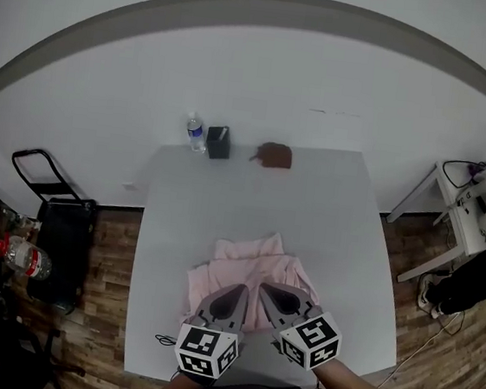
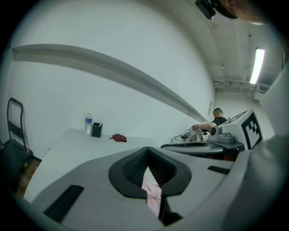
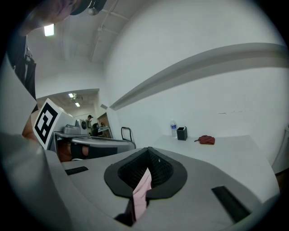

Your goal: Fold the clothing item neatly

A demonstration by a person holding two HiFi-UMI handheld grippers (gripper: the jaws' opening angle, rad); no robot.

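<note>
Pink garment [image 1: 252, 269] is on the near half of the white table [image 1: 329, 208], right in front of you, and honestly it looks more like a loose heap than a fold right now. The far part is bunched into a rumpled ridge and the sides flare out unevenly. I can't make out sleeves, a collar or a hem, so no idea what kind of piece it is. You do have a grip on its near side though. Your left gripper [image 1: 238, 293] has its jaws pressed together on a strip of the pink cloth, which hangs down out of the pads. Your right gripper [image 1: 272, 292] is doing the same just beside it, pinching its own bit of fabric. Both sit close together over the near part of the cloth and point away from you across the table. My read: you're at the start of a fold, edge picked up but nothing laid over yet, since no clean crease or tidy rectangle shows anywhere. That leaves pretty much the whole job: carry the edge over, lay it flat, square the sides, fold again. The water bottle [image 1: 197, 133], black holder [image 1: 218, 142] and brownish bundle [image 1: 274, 155] at the far edge are well apart from the cloth, so they shouldn't get in your way.
</note>
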